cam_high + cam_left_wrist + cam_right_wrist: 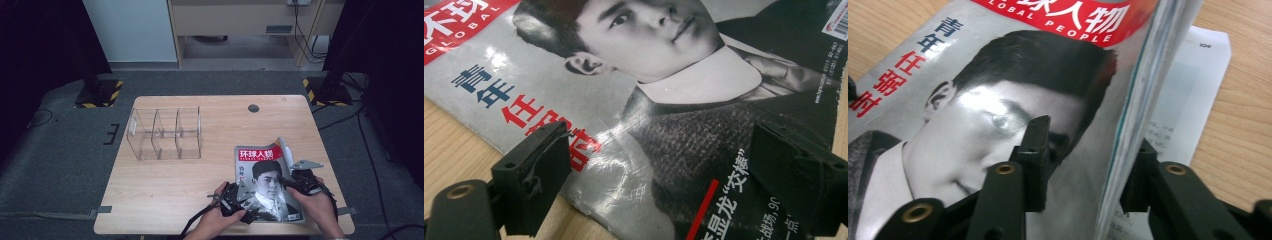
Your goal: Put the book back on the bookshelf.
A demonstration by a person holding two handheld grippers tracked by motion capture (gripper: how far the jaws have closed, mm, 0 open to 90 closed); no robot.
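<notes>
While the magazine (267, 185) edge is straddled by right gripper (1083, 165) jaws | left gripper (674, 175) held open | step: gripping | next: firmer closure needed

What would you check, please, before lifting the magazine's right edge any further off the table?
1. Right tool astride the raised page edge: ok, one jaw over the cover, the other under the lifted stack.
2. Right tool's pads actually pressing on the magazine: cannot tell.
3. Left tool steadying the cover: not ok, jaws open above the cover, nothing between them.
4. All pages caught: not ok, one white sheet lies flat beneath on the table.
5. Path to the clear organizer: ok, bare wood between.
</notes>
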